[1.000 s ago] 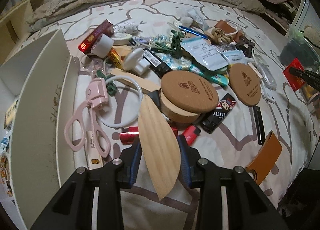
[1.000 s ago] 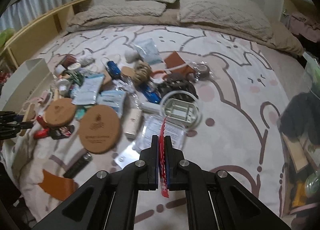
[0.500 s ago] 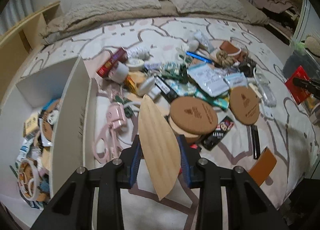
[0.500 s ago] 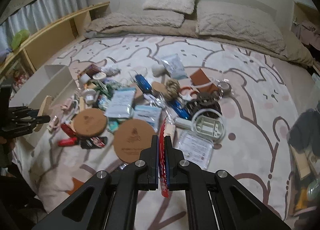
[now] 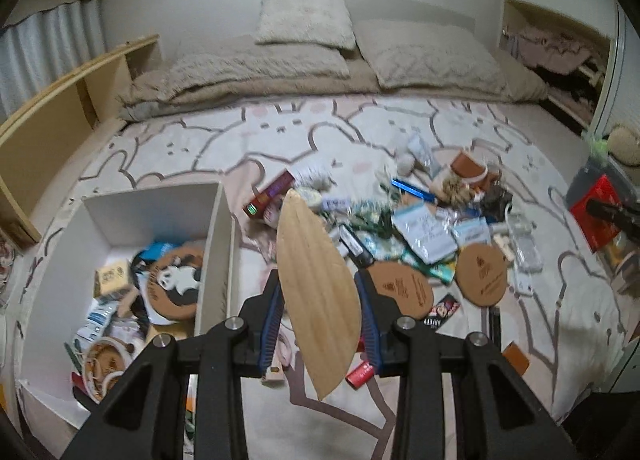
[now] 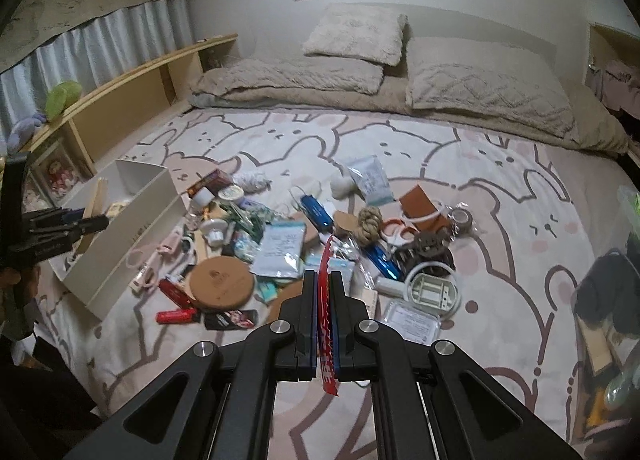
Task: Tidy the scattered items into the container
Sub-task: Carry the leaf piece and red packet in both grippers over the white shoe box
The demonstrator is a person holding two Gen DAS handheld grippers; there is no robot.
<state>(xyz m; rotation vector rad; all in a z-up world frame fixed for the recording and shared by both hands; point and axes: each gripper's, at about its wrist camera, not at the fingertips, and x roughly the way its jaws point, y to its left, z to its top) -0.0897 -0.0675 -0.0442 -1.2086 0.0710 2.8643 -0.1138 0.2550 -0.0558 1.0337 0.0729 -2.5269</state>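
Your left gripper (image 5: 318, 300) clamps a ribbed, leaf-shaped wooden piece (image 5: 316, 284) above the cluttered rabbit-print bedspread (image 5: 224, 140), beside the half-filled white rectangular box (image 5: 120, 212). Your right gripper (image 6: 323, 296) pinches a thin red foil packet (image 6: 325, 300); round cork coasters (image 6: 222, 286) lie below.

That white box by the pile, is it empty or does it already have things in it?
Partly filled. The white box has several items on its floor, among them a round panda coaster, while its far end is bare.

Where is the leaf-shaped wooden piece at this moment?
In the left wrist view, the wooden leaf is clamped in the left gripper, just right of the white box.
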